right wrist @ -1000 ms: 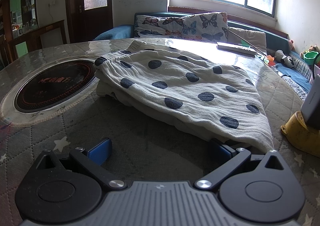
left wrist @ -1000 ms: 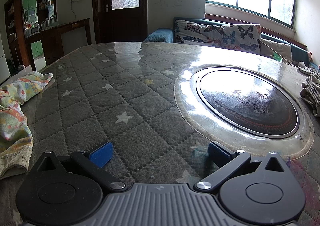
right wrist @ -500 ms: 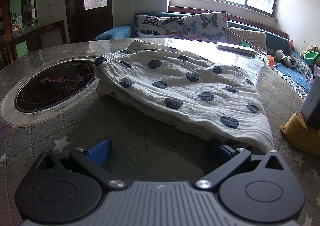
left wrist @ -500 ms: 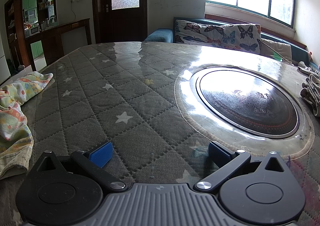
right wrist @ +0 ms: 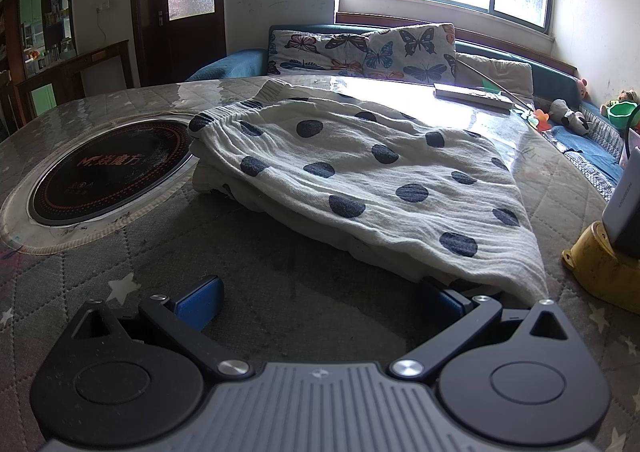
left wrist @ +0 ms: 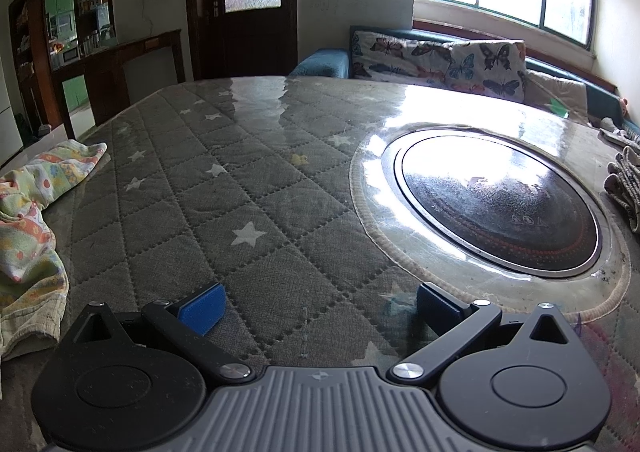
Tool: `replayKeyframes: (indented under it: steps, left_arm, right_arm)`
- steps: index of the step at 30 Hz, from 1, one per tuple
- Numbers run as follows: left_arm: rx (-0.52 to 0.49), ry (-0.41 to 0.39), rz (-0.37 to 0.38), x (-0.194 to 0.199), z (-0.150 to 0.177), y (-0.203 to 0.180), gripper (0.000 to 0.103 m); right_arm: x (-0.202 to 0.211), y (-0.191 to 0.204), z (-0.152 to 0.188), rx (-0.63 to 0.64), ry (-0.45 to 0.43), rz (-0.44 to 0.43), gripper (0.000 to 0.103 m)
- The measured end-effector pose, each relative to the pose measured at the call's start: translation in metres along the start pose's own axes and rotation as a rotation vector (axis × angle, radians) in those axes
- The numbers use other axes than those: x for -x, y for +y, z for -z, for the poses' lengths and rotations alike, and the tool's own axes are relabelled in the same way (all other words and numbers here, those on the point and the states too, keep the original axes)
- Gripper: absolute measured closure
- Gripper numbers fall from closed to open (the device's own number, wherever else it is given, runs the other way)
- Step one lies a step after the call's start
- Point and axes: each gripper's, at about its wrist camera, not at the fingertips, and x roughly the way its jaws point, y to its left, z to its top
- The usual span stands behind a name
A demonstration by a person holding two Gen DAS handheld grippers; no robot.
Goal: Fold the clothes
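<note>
1. Two grippers sit low over the quilted table (left wrist: 248,188), both with fingers spread and nothing between them.
2. Right gripper (right wrist: 320,302): the dotted garment (right wrist: 360,172) lies straight ahead and to its right, and a corner of it drapes onto the right fingertip (right wrist: 448,300). Whether cloth and pad actually touch is hard to tell.
3. Its long axis runs from that near corner diagonally away to the left, toward the round cooktop (right wrist: 108,172), where the waistband overhangs the rim.
4. Left gripper (left wrist: 318,306) faces bare quilt; only the garment's far edge (left wrist: 624,184) shows at its right margin, well apart.
5. My judgement: the right gripper is much nearer and should take the corner first.
6. A floral cloth (left wrist: 36,208) lies to the left gripper's left.
</note>
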Motion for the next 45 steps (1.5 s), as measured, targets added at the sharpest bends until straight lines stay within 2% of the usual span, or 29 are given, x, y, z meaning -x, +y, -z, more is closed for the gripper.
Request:
replayKeyframes:
  steps: [7,31,45]
  left_arm:
    - [0.018,0.051,-0.014,-0.007,-0.011,-0.007,0.0]
    - [-0.009,-0.023,-0.007,-0.014,-0.009,-0.026,0.0]
    - [-0.007,-0.035,-0.005,-0.014,-0.006,-0.026,0.0]
  right_arm:
    - [0.0,0.0,0.0,0.0,0.0,0.0,0.0]
    - [0.0,0.0,0.0,0.0,0.0,0.0,0.0]
    - [0.0,0.0,0.0,0.0,0.0,0.0,0.0]
